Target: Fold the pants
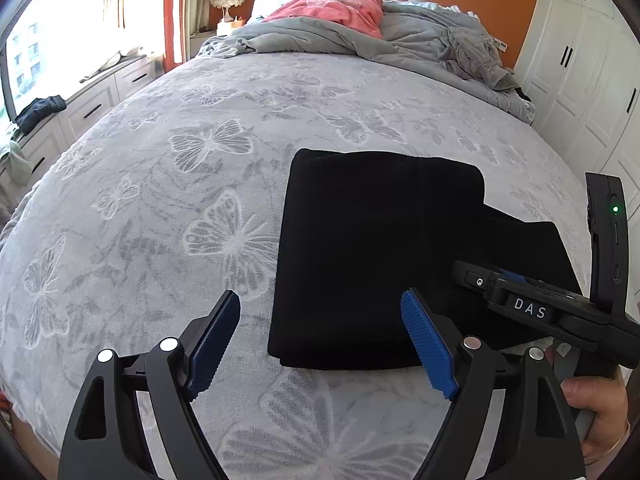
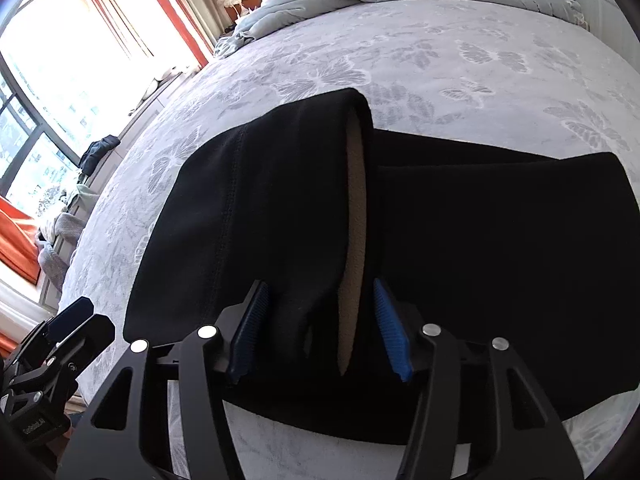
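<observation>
The black pants [image 1: 360, 248] lie folded on the butterfly-patterned bedspread [image 1: 160, 160], near the bed's foot edge. The right gripper [image 2: 320, 332] has a raised fold of the pants, tan lining showing, between its blue pads, though whether they pinch it I cannot tell. The left gripper [image 1: 320, 340] hangs released, jaws wide, over the pants' near left corner.

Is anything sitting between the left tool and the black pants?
Nothing visible: only bare butterfly blanket lies between the open left tool and the pants. The right tool already straddles their near edge.
</observation>
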### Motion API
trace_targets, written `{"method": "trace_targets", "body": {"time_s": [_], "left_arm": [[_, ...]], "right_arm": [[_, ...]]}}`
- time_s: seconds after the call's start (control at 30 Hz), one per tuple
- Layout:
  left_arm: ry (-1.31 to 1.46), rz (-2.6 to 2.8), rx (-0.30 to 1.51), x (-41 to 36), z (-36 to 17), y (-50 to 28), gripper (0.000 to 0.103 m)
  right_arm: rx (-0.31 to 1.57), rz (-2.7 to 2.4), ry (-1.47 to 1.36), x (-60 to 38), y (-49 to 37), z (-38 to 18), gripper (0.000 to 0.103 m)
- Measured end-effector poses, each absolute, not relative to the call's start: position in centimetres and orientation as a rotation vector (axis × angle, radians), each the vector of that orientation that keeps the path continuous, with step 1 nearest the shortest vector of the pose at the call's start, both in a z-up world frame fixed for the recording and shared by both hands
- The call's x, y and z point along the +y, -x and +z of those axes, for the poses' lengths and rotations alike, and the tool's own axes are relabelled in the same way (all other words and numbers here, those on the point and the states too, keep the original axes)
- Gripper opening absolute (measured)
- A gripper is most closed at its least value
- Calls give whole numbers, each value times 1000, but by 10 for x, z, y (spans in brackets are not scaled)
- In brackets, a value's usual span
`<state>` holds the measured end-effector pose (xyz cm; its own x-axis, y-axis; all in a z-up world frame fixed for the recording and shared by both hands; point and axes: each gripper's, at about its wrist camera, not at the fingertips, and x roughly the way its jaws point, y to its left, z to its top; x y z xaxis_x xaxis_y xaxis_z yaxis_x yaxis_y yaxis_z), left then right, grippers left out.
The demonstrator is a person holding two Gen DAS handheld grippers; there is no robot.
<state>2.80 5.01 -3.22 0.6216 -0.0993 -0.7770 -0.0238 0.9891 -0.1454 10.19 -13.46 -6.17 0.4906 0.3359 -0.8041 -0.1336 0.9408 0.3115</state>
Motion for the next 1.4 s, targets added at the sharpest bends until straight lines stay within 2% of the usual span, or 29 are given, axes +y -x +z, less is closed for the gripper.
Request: {"method": "trace_targets", "body": {"time_s": [0.13,0.2,0.27,0.47,0.6,0.67,0.87,0.97,1.07,1.23,1.3,1.4], "left_arm": [[154,-32,919,53,-36,-28,80],[157,-23,920,54,-36,-28,80],[168,-12,914,58,-34,-28,80],[255,65,898,88,-26,-27,80],[324,101,887,110,-23,-26,80],[356,97,882,118,-20,-26,80],[415,75,862,126,-16,-24,80],[417,21,860,119,-14,-23,80],[396,-22,868,106,-13,-22,80],[312,-86,911,73,-24,-22,82],[277,-108,933,59,-31,-22,82],[231,-112,954,45,-40,-22,82]], "right_arm": [[1022,280,-247,-135,-103,-64,51],[1021,279,-261,-134,-104,-59,22],[1020,278,-258,-129,-106,-46,15],[900,387,-183,-89,-103,19,13],[997,307,-28,-65,-116,-14,13],[1008,317,-34,-62,-117,-13,13],[788,452,-94,-68,-95,106,12],[735,394,-85,-107,-82,131,12],[796,227,-113,-179,-81,99,12],[1063,14,-272,-288,-90,-38,6],[1030,79,-395,-301,-85,-53,8],[986,96,-402,-299,-85,-44,18]]}}
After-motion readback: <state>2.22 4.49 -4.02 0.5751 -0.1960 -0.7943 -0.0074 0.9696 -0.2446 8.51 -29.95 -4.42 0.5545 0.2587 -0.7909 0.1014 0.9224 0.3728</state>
